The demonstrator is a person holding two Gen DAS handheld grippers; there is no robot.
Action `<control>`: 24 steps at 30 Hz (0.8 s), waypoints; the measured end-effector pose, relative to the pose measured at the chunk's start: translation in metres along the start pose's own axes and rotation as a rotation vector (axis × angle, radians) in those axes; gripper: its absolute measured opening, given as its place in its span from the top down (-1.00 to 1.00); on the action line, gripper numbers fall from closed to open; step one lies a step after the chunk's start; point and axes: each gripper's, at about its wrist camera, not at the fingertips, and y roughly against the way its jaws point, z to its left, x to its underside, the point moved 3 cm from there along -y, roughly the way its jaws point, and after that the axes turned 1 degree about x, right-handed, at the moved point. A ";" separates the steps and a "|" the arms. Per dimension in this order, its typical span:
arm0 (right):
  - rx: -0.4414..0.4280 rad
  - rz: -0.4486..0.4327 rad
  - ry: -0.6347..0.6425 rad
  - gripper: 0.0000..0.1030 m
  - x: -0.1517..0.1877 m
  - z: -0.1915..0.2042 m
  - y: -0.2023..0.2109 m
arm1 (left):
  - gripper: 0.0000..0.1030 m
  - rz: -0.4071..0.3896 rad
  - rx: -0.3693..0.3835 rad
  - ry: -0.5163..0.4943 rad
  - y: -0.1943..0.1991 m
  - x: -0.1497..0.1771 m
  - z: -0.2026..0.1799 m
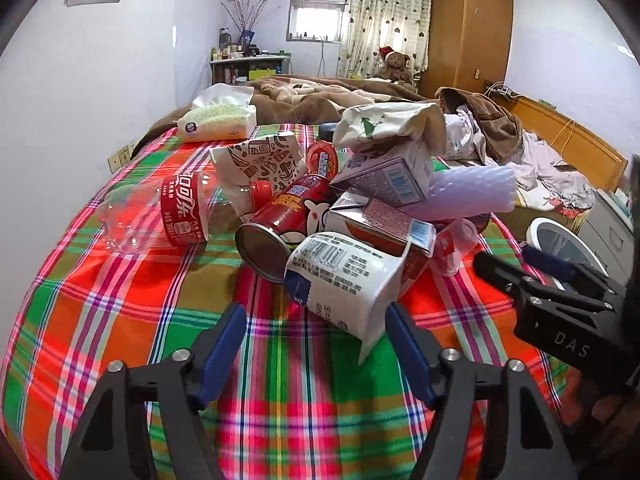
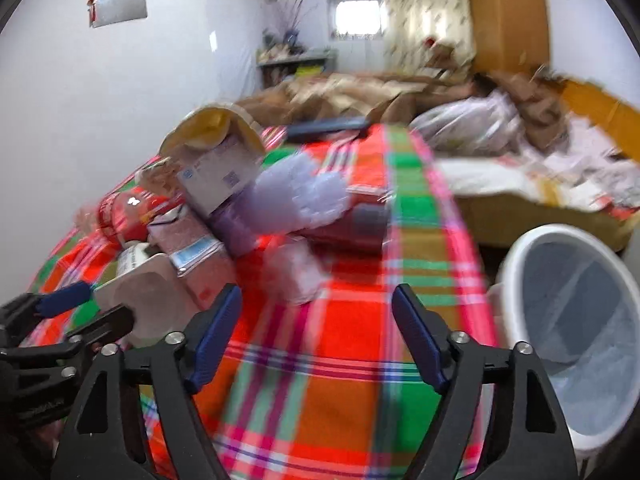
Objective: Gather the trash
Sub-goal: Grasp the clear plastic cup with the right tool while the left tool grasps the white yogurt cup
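Observation:
A heap of trash lies on the plaid bedspread [image 1: 120,300]: a clear cola bottle [image 1: 168,212], a red can [image 1: 280,224], a white yoghurt cup [image 1: 344,280], cartons [image 1: 392,176], a paper bag [image 1: 384,124] and a purple plastic tray [image 1: 472,192]. My left gripper [image 1: 316,332] is open, its fingers either side of the yoghurt cup's near end. My right gripper [image 2: 318,320] is open and empty over the bedspread, right of the heap; it also shows in the left wrist view [image 1: 520,268]. The blurred right wrist view shows the cup [image 2: 148,292] between the left gripper's fingers [image 2: 64,300].
A white bin [image 2: 516,264] with a clear liner stands on the floor right of the bed, also in the left wrist view [image 1: 560,236]. A tissue pack [image 1: 216,120], brown blanket [image 1: 304,96] and clothes [image 1: 520,148] lie further back. A wardrobe [image 1: 468,28] stands at the far wall.

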 end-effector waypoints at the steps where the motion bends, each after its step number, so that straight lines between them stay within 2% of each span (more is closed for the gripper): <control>1: -0.019 0.019 -0.001 -0.42 0.000 0.001 -0.002 | -0.30 0.010 0.009 0.005 -0.003 -0.002 0.001; 3: 0.016 0.013 0.021 -0.41 -0.003 0.005 -0.002 | -0.22 0.017 0.029 0.029 -0.007 -0.004 0.006; 7: 0.042 0.016 0.058 -0.38 -0.005 0.014 0.000 | -0.19 0.028 0.031 0.041 -0.013 -0.006 0.012; 10: 0.054 0.032 0.065 -0.25 -0.008 0.017 -0.005 | -0.10 0.043 0.038 0.064 -0.020 -0.007 0.019; 13: 0.055 0.054 0.052 -0.05 -0.012 0.014 -0.014 | 0.10 0.050 0.039 0.086 -0.024 -0.007 0.026; 15: 0.049 0.060 0.037 0.35 -0.012 0.013 -0.015 | 0.34 0.048 0.049 0.097 -0.025 -0.008 0.029; 16: 0.043 0.060 0.027 0.41 -0.012 0.012 -0.014 | 0.39 0.050 0.055 0.098 -0.025 -0.008 0.028; 18: 0.043 0.059 0.017 0.41 -0.015 0.011 -0.016 | 0.59 0.047 0.062 0.098 -0.025 -0.008 0.029; 24: 0.029 0.037 -0.004 0.41 -0.016 0.010 -0.011 | 0.72 0.015 0.055 0.080 -0.014 -0.008 0.027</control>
